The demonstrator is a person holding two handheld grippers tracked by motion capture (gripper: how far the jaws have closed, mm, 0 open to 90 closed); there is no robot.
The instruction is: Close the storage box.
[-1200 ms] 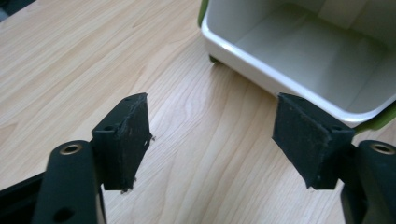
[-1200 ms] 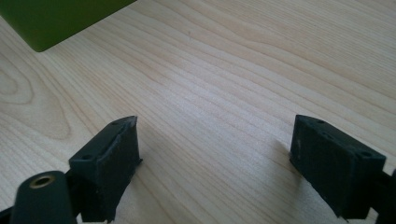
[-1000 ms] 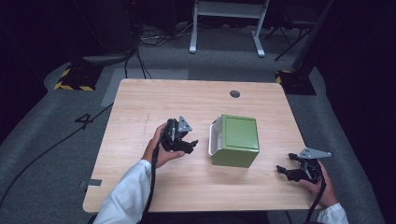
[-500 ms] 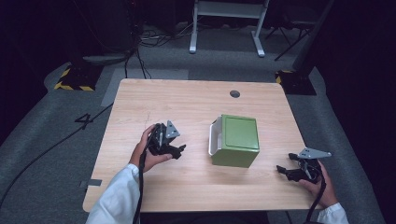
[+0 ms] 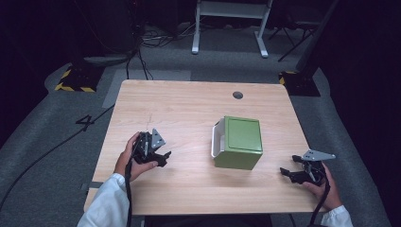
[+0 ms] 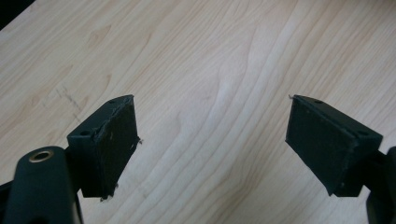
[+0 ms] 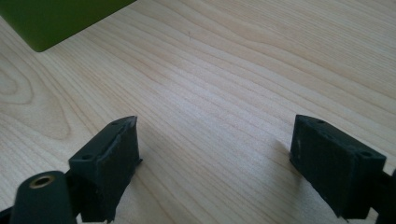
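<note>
A green box point(image 5: 242, 147) with a white part along its left side is seen standing on the wooden table point(image 5: 189, 109), right of the middle, in the high view. The left gripper point(image 5: 163, 158) is held low over the table's left half, well apart from the box, with the hand point(image 5: 128, 161) wrapped around its body. The right gripper point(image 5: 285, 172) is held near the table's front right corner, its jaws pointed towards the box but not touching it.

What cannot be judged from above is made plain in the closer views. In the left gripper view, the left gripper point(image 6: 212, 140) is shown with its jaws spread wide, having just been opening, and bare wood grain is seen between them; nothing is held. In the right gripper view, the right gripper point(image 7: 215, 154) is likewise shown wide apart and empty, and a corner of the green box point(image 7: 51, 18) is caught at the upper left, beyond the jaws.
</note>
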